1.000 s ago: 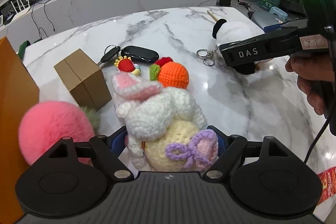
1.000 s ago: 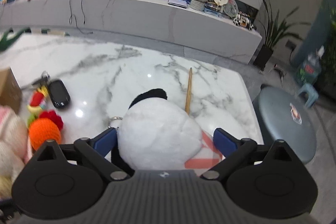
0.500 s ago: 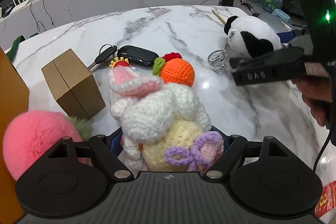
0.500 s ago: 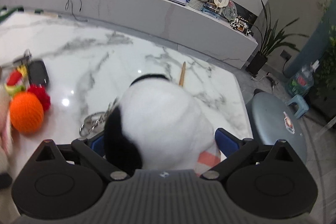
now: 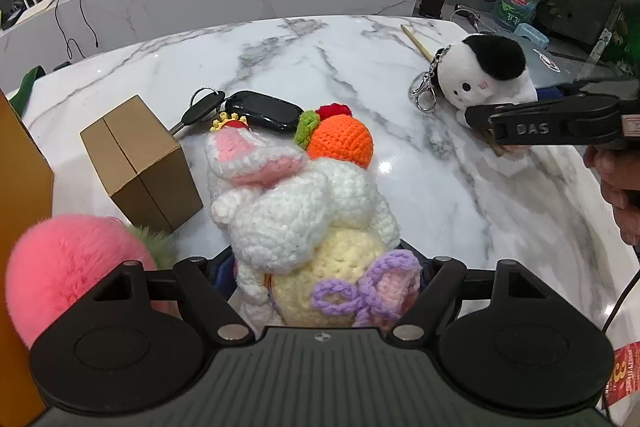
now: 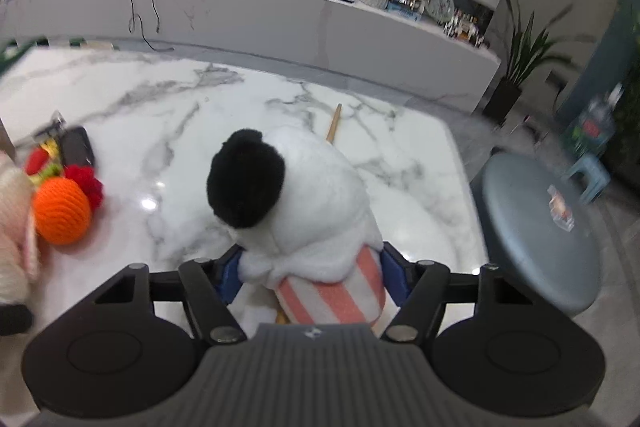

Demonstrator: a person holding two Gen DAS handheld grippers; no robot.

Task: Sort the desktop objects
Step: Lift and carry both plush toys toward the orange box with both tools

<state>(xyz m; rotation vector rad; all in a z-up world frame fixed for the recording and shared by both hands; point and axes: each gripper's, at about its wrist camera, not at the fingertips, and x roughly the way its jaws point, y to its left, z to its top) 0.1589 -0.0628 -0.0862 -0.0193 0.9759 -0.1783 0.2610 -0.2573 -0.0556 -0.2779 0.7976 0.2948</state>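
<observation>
My left gripper [image 5: 320,263] is shut on a crocheted white rabbit doll [image 5: 296,211] with a cream body and a purple bow, held over the marble table [image 5: 460,211]. My right gripper [image 6: 312,267] is shut on a white plush dog keychain with a black ear [image 6: 296,203] at its pink-striped base; it also shows in the left wrist view [image 5: 484,75], lifted at the right with its key ring hanging. An orange crochet ball [image 5: 340,141], a black car key [image 5: 260,109] and a cardboard box [image 5: 140,163] lie ahead.
A pink fluffy pom-pom [image 5: 68,267] sits at the near left beside an orange-brown box edge [image 5: 20,227]. A wooden stick [image 6: 333,123] lies on the far table. A grey round stool [image 6: 540,227] stands past the table's right edge.
The right gripper has lifted the plush dog and turned it, so its black ear and striped base now face the camera. The left gripper with the rabbit has stayed nearly still.
</observation>
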